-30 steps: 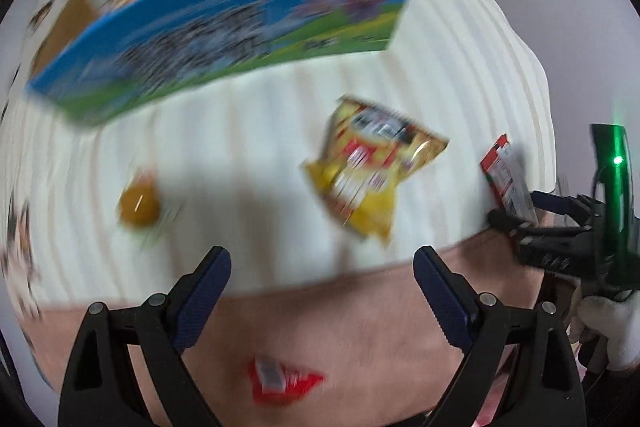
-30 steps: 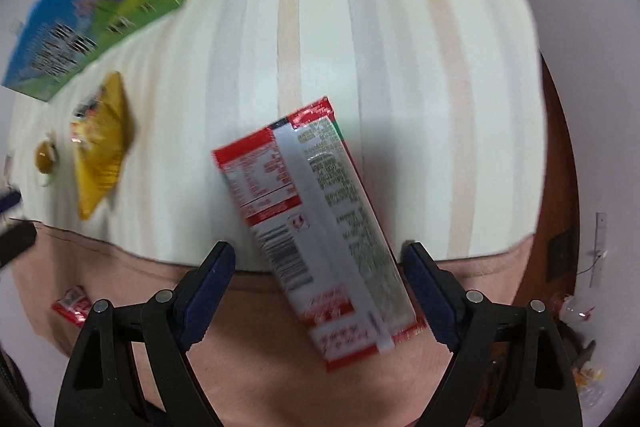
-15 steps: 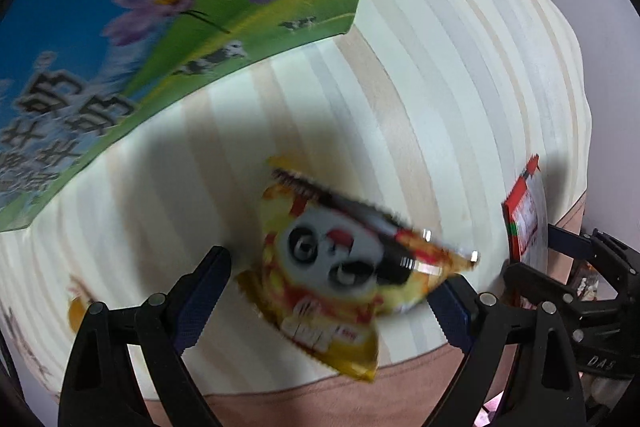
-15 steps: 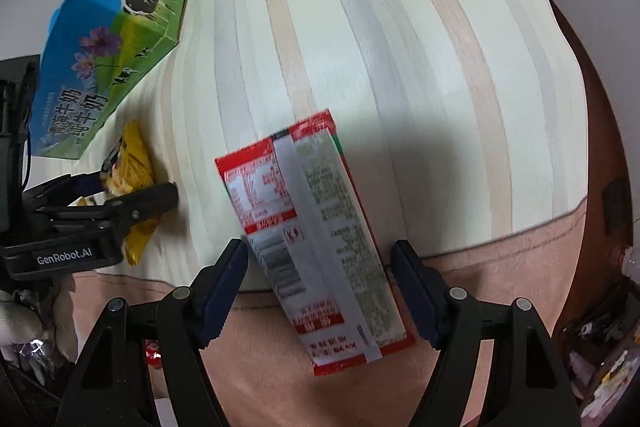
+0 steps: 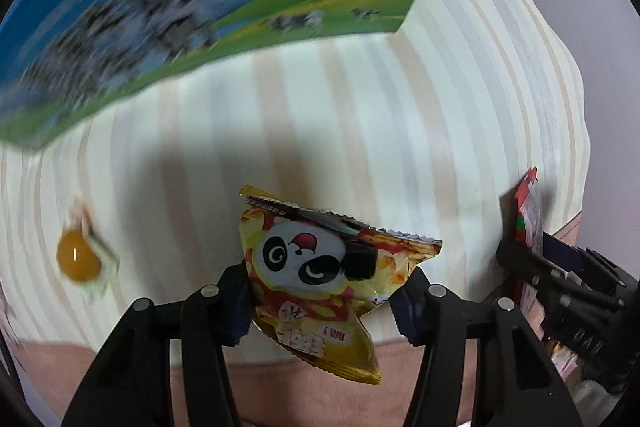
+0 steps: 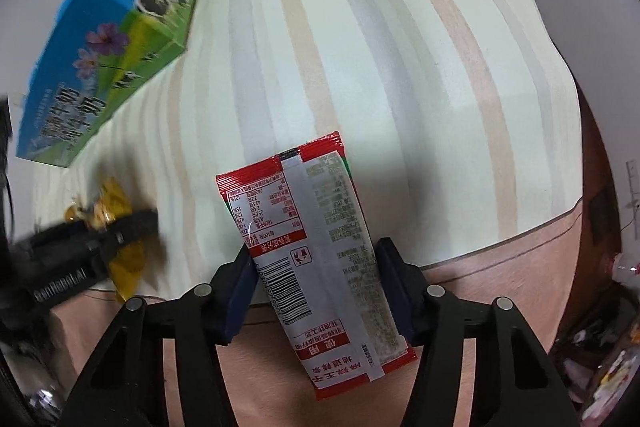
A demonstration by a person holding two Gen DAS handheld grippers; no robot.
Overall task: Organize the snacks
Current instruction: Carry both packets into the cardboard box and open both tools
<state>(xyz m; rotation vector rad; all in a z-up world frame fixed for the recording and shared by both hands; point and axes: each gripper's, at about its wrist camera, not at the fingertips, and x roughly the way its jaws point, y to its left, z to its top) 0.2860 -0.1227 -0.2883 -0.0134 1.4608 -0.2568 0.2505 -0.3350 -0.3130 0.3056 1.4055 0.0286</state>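
My left gripper (image 5: pixel 322 301) is shut on a yellow panda snack bag (image 5: pixel 320 275), pinched between the blue pads over the striped tablecloth's front edge. My right gripper (image 6: pixel 316 281) is shut on a red and white snack packet (image 6: pixel 316 247), printed back side up, which sticks out past the fingers both ways. The left gripper with the yellow bag (image 6: pixel 120 247) shows at the left of the right wrist view. The right gripper with the red packet (image 5: pixel 530 215) shows at the right of the left wrist view. A blue milk carton box (image 5: pixel 192 7) stands behind.
A small orange jelly cup (image 5: pixel 80 259) lies on the striped cloth (image 5: pixel 360 107) to the left of the yellow bag. The box (image 6: pixel 112 39) sits at the far left of the table. The table's brown edge (image 6: pixel 500 287) runs below the cloth; clutter lies off the right side.
Both grippers have closed on their snacks: the left on the yellow panda bag, the right on the red packet. The left gripper moved forward to the bag first.
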